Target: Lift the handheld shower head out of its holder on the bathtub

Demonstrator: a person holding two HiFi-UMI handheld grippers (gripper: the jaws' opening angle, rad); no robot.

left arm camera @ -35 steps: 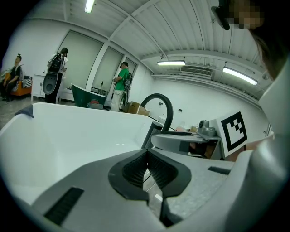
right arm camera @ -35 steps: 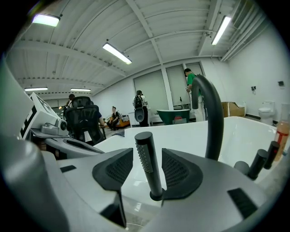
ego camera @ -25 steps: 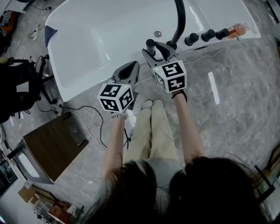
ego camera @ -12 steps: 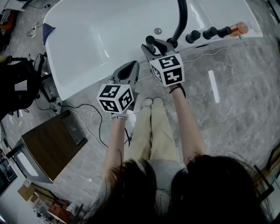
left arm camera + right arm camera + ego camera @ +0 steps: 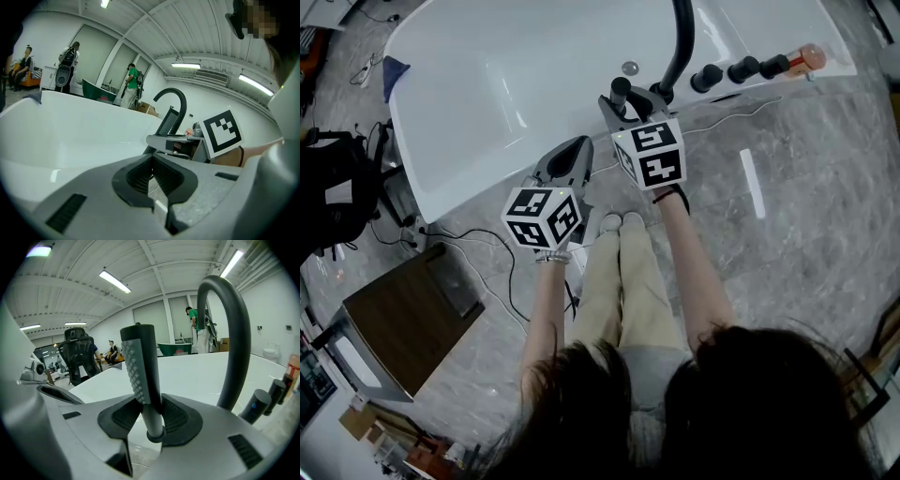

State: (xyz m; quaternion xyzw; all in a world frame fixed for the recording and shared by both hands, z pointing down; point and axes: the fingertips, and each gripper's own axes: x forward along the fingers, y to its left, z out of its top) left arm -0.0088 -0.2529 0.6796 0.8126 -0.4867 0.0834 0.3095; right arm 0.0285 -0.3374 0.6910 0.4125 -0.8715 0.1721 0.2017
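Right gripper view: recorded right gripper [image 5: 149, 401] with jaws just closing, pads pressed on both sides of the handheld shower head [image 5: 140, 362], upright at the bathtub [image 5: 487, 94] rim beside the black spout [image 5: 233, 333]. Recorded left gripper [image 5: 152, 163] closed on nothing, over the tub's near edge.

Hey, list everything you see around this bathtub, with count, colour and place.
bathtub: one, white, ahead of the person
faucet spout: one, black, tub's near rim
handheld shower head: one, black, upright beside spout
knobs: three, black, rim right of spout
bottle: one, orange, rim's right end
cloth: one, blue, tub's left corner
table: one, brown, floor at left
left hand-held gripper: grey, shut, empty, at tub's edge
right hand-held gripper: grey, jaws just closing, pads on handheld shower head
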